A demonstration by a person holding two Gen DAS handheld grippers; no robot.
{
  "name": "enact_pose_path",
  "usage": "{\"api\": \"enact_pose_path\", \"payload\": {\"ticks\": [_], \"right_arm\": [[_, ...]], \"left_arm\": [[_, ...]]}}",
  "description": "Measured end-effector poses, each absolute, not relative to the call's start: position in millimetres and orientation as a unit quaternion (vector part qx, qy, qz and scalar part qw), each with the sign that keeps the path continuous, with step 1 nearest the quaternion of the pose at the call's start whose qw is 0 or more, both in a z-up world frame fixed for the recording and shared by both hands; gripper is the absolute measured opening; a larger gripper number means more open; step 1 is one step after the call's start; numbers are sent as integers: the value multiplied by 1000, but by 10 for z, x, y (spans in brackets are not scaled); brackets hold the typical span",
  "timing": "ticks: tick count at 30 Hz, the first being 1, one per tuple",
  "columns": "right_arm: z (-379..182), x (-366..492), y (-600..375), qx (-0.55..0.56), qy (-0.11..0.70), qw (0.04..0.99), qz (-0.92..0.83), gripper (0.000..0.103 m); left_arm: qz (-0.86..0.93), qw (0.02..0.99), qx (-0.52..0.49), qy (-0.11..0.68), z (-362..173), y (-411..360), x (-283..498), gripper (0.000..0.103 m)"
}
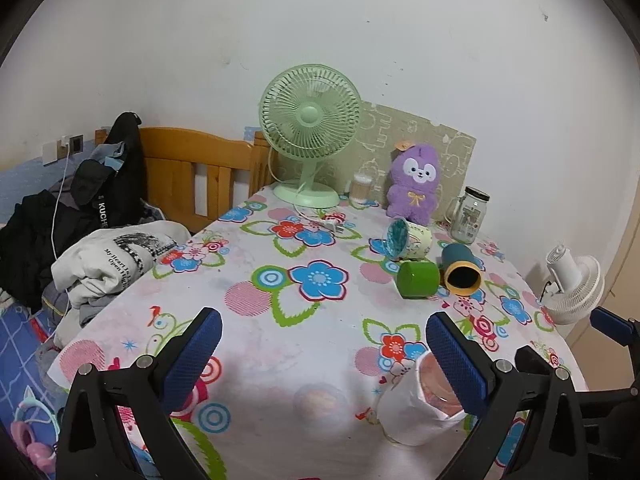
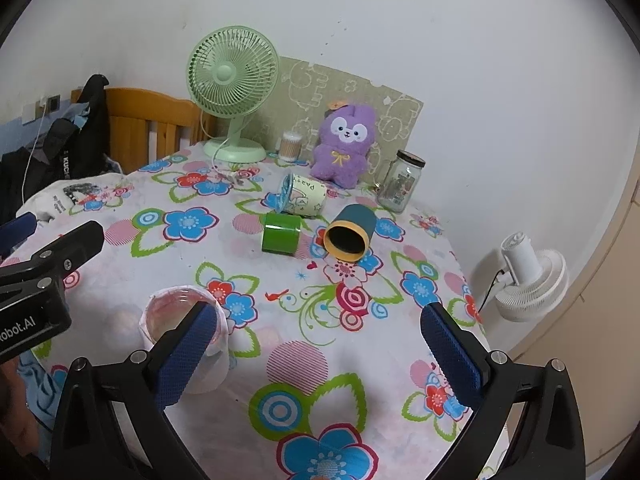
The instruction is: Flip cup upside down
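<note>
Your left claw (image 1: 324, 354) is spread wide and holds nothing; same for your right claw (image 2: 320, 344). Both hover low over the near edge of the surface (image 2: 280, 288).

The key relation: the white cup (image 1: 416, 408) sits in the gap between the two claws. Seen from the left wrist, it is touching or just behind the right finger (image 1: 456, 364) of the left claw, outside the jaw line. In the right wrist view the same cup (image 2: 188, 332) sits just behind the left finger (image 2: 188, 356) of the right claw, also off-centre. Neither claw has it framed. Both are about equally near; I can't call a winner.

The cup's axis is close to upright, mouth up, with a slight tilt that may only be lens distortion. The rim looks thin and crinkled, the inside pinkish. I'd judge it light, soft-walled paper or plastic that will deform under a hard squeeze. You'll need to shift sideways to centre it, then grip across the wall.

Farther out, well apart from the claws, three other containers lie on their sides: a green cylinder (image 2: 281, 236), a teal cup with a yellow rim (image 2: 350, 236) with its mouth facing you, and a printed paper cup (image 2: 302, 196). The cloth is a slick-looking floral print.
</note>
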State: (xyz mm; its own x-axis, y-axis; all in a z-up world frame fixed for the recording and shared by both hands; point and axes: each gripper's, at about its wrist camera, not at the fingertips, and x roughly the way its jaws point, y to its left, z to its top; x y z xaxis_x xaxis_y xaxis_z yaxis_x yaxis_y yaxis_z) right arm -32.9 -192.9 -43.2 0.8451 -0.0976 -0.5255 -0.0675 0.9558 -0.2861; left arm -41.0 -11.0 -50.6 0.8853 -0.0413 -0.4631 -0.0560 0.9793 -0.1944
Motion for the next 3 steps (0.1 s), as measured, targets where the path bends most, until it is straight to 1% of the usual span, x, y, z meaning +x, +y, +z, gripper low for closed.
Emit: {"api": "enact_pose_path", "payload": {"ticks": [3], "right_arm": [[-428,-347,-1906,-150,277,949,-6,103]], "left_arm": [[7,966,-103,238,-512,-77,-419,103]]}}
